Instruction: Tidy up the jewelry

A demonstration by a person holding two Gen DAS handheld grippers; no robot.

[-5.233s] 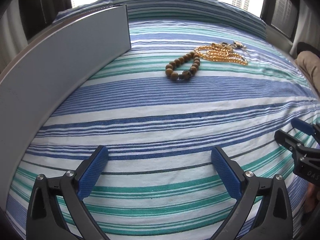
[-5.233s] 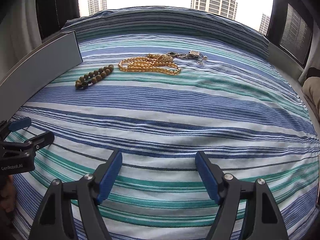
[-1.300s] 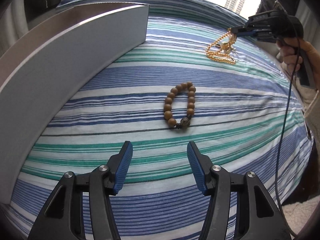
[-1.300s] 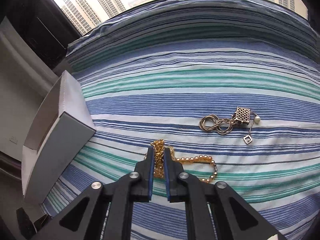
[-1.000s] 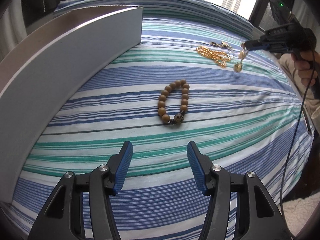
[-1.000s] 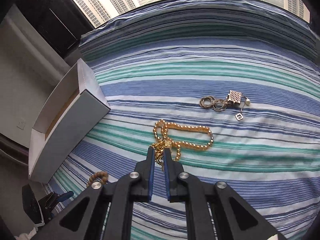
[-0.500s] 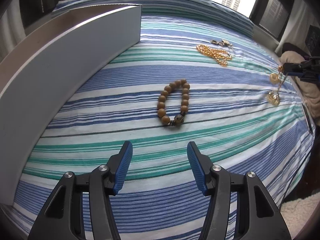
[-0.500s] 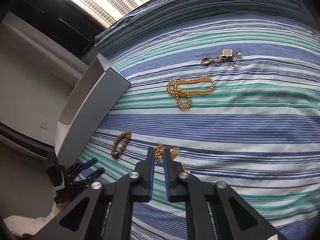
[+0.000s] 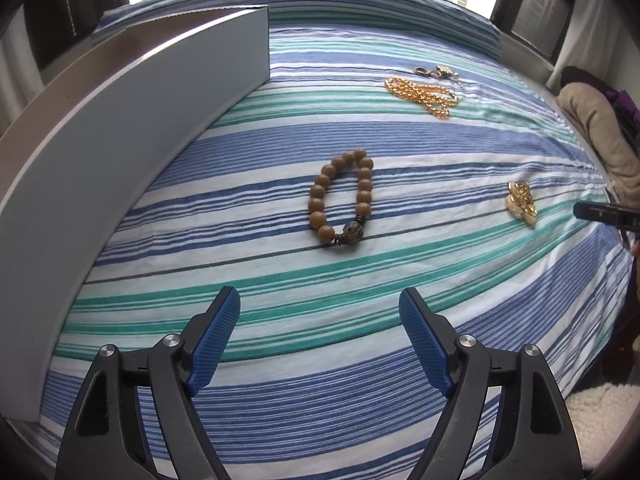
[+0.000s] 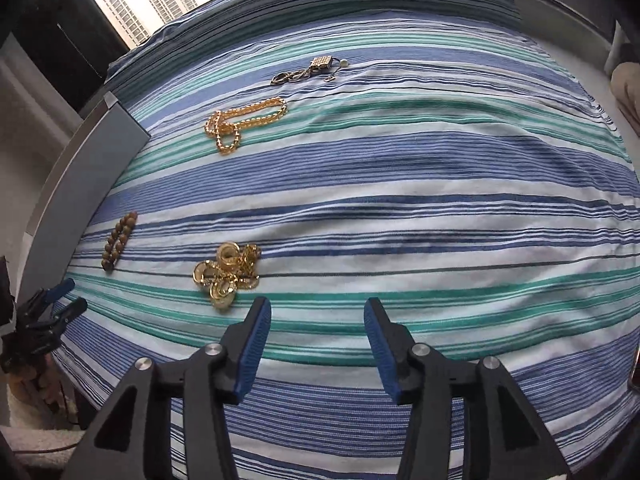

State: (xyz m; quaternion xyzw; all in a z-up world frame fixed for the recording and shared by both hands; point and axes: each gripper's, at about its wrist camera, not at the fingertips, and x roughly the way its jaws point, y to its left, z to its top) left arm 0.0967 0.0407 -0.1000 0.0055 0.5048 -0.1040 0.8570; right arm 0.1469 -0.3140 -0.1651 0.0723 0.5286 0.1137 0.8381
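Note:
A brown bead bracelet (image 9: 341,199) lies on the striped bedspread straight ahead of my open, empty left gripper (image 9: 320,340); it also shows in the right wrist view (image 10: 119,241). A gold ring-and-chain piece (image 10: 226,274) lies on the cloth just left of and beyond my open, empty right gripper (image 10: 316,340); it shows in the left wrist view (image 9: 521,203) too. A gold bead chain (image 10: 244,122) (image 9: 424,94) and a small silver charm piece (image 10: 308,72) (image 9: 438,72) lie farther back.
A long open grey box (image 9: 120,128) stands along the left side of the bed; its end shows in the right wrist view (image 10: 84,172). Beige fabric (image 9: 596,136) lies off the bed's right edge. The left gripper (image 10: 48,312) shows at the bed's left edge.
My right gripper has opened and let go of the gold ring-and-chain piece, which now lies on the cloth. My left gripper has opened wider. The bead bracelet has not moved.

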